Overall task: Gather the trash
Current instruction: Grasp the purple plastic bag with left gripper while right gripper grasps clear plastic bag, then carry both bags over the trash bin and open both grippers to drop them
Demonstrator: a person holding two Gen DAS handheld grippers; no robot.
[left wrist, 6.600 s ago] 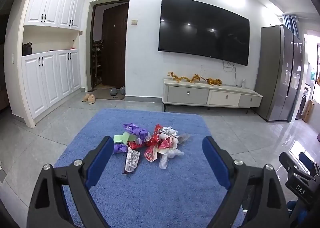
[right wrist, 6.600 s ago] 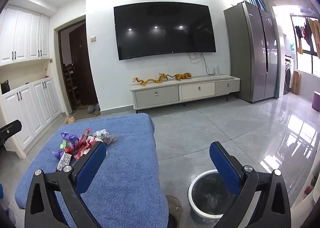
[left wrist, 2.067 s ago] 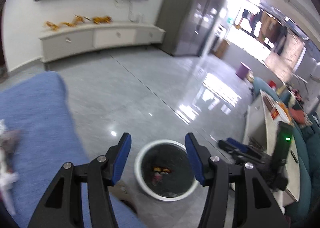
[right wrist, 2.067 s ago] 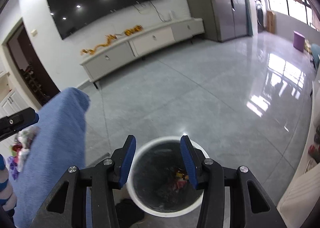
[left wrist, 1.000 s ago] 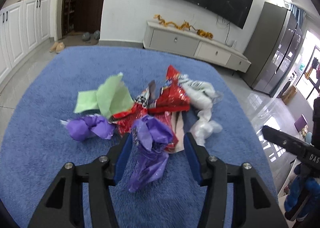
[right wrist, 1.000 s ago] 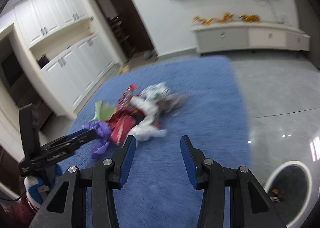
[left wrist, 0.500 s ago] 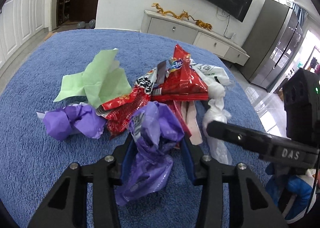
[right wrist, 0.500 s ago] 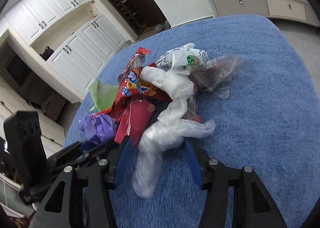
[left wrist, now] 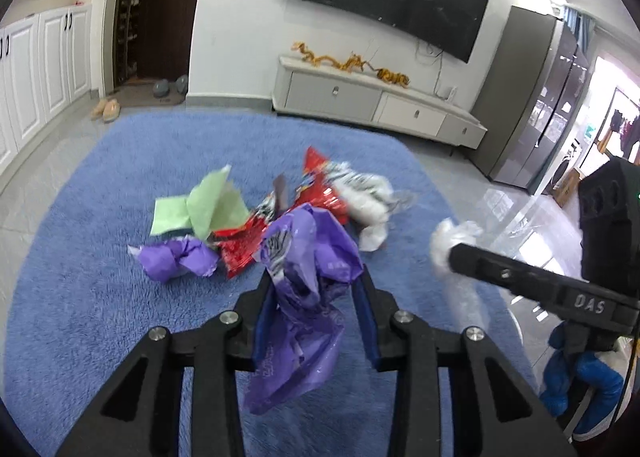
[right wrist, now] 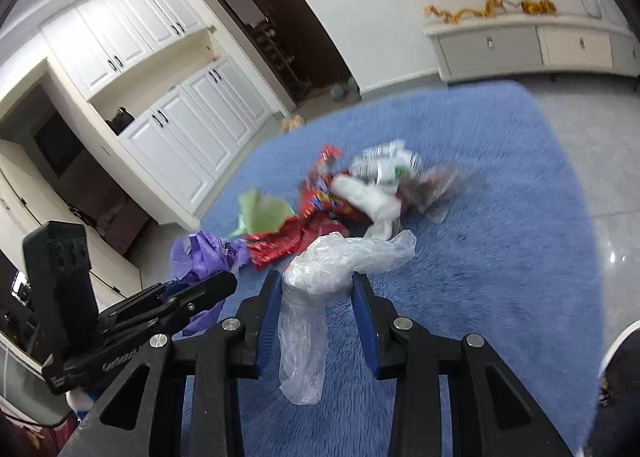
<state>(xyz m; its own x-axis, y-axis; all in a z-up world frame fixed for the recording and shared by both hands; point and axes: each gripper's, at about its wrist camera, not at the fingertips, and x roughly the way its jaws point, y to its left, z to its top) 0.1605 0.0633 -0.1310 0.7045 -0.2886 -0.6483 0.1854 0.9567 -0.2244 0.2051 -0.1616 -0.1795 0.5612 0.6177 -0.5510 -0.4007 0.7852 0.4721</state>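
The left tongs (left wrist: 316,285) are clamped on a crumpled purple wrapper (left wrist: 304,297); their jaws have just been closing, and the wrapper bulges above them and hangs down below. It looks lifted clear of the blue rug (left wrist: 80,297), nearer to me than the rest of the trash.

The right tongs (right wrist: 316,293) have also just been closing and now pinch a clear plastic bag (right wrist: 320,277). One end of the bag puffs out above the blue pads, and a thin tail dangles between the black arms.

The two tools are just beside each other, the left one showing at the lower left of the right view, with purple film sticking out past its tip.

What remains of the pile (left wrist: 304,201) lies near the middle of the rug: a green paper (left wrist: 208,209) on the left, a second purple wad (left wrist: 176,263) in front of it, red snack wrappers (left wrist: 240,245) in the middle, and white plastic (left wrist: 364,197) on the right. The pieces overlap and touch one another.

At the lower right edge of the right view, part of a white bin rim (right wrist: 612,349) shows, on the grey tile floor (right wrist: 600,117) beside the rug. Much of the right view is blurred.
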